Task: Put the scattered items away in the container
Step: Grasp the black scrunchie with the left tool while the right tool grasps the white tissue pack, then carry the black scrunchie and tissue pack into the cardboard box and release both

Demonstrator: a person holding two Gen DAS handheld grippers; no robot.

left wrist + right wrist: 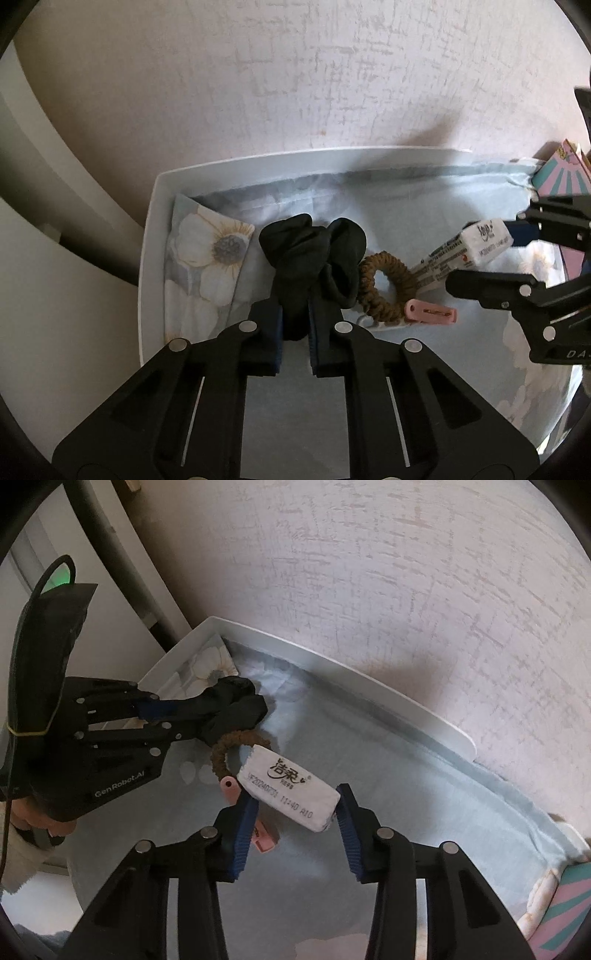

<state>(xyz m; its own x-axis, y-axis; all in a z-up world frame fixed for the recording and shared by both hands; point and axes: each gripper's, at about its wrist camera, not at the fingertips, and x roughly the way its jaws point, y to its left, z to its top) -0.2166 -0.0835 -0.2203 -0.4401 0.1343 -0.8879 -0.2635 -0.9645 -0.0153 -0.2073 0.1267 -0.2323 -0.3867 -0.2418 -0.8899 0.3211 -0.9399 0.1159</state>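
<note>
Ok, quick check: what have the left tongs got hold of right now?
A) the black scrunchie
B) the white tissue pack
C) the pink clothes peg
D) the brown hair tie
A: in the left wrist view the left tongs are pinched shut on the black scrunchie, while the brown hair tie and pink clothes peg lie loose beside it, and the white tissue pack sits between the right tongs.

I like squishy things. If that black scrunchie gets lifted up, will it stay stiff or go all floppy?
Probably floppy: the black scrunchie is bunched, soft-looking fabric, and the left gripper has pinched it into a narrow fold. It likely weighs little and shouldn't roll, though loose folds may dangle.
</note>
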